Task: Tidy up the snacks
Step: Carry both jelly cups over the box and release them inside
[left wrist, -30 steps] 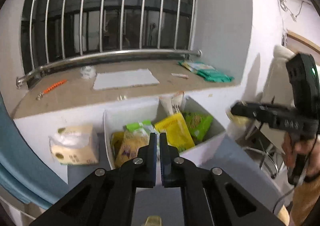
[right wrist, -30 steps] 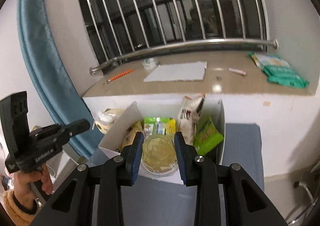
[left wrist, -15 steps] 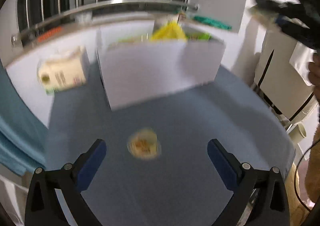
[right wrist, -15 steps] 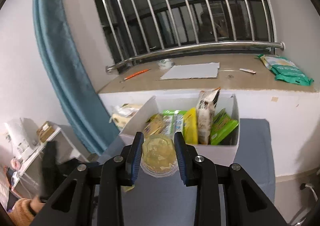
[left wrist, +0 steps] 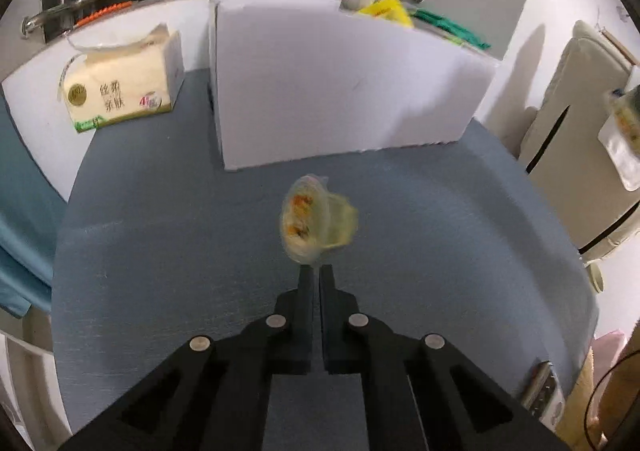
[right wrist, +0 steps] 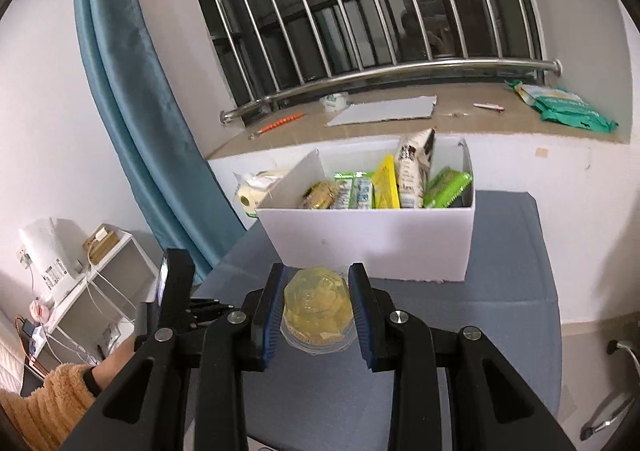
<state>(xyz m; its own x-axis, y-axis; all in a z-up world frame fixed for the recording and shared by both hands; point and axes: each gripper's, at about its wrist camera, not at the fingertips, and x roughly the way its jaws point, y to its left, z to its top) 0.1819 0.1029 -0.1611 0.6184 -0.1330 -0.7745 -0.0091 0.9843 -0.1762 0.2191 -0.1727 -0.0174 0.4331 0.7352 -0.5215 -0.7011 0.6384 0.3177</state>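
Observation:
A white box (right wrist: 372,247) on the blue-grey table (right wrist: 512,331) holds several snack packets (right wrist: 384,187). My right gripper (right wrist: 318,315) is shut on a clear jelly cup (right wrist: 318,305) and holds it above the table in front of the box. In the left wrist view my left gripper (left wrist: 316,271) is shut on the rim of a second jelly cup (left wrist: 310,223), tipped on its side just over the table (left wrist: 160,243), in front of the box (left wrist: 340,91).
A tissue pack (left wrist: 120,87) stands left of the box against the white sill wall. A windowsill (right wrist: 400,123) with paper, a pen and green packets runs behind. A blue curtain (right wrist: 128,91) hangs left. White shelves (right wrist: 100,279) stand beside the table.
My left gripper dropped from above the box toward the table, opened wide over the jelly cup, then shut on its rim. My right gripper pulled back from the box with its cup.

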